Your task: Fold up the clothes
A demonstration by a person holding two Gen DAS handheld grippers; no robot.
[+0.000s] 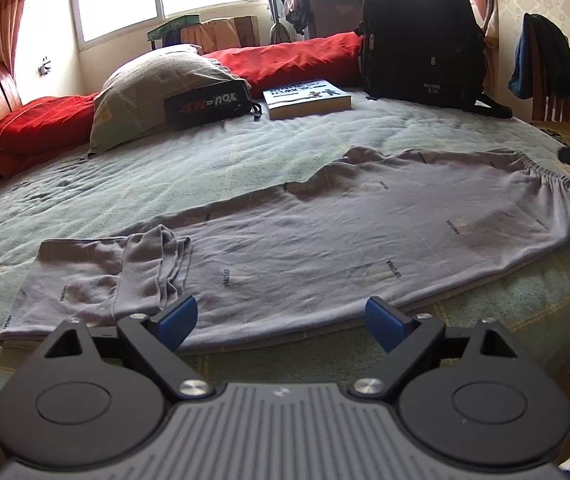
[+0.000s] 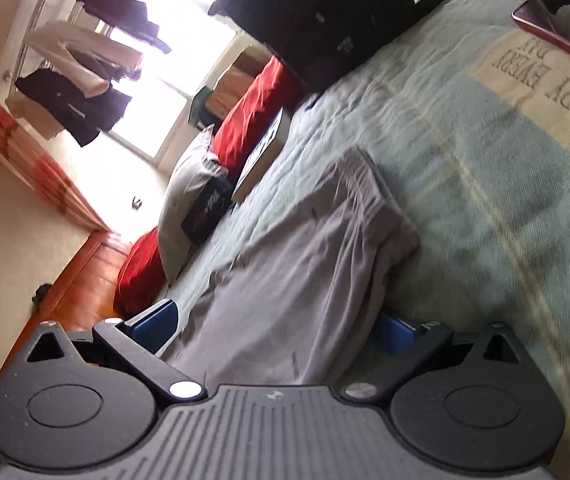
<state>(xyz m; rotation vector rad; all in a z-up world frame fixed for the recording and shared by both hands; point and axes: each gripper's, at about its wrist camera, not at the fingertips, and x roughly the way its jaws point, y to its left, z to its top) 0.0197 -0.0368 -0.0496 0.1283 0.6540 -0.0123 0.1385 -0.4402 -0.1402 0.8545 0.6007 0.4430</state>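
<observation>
Open left claw (image 1: pixel 281 320) over grey trousers (image 1: pixel 305 240) on green bedspread (image 1: pixel 205 160).

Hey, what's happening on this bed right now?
A person with a handheld gripper in each hand is folding grey pants spread flat on the green blanket. The left gripper hovers open at the near edge, holding nothing. The right gripper is open with the waistband end of the fabric lying between its fingers, not yet clamped. One leg cuff is already turned back.

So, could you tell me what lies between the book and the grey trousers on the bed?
In the left wrist view, only bare green bedspread lies between the book and the grey trousers.
</observation>
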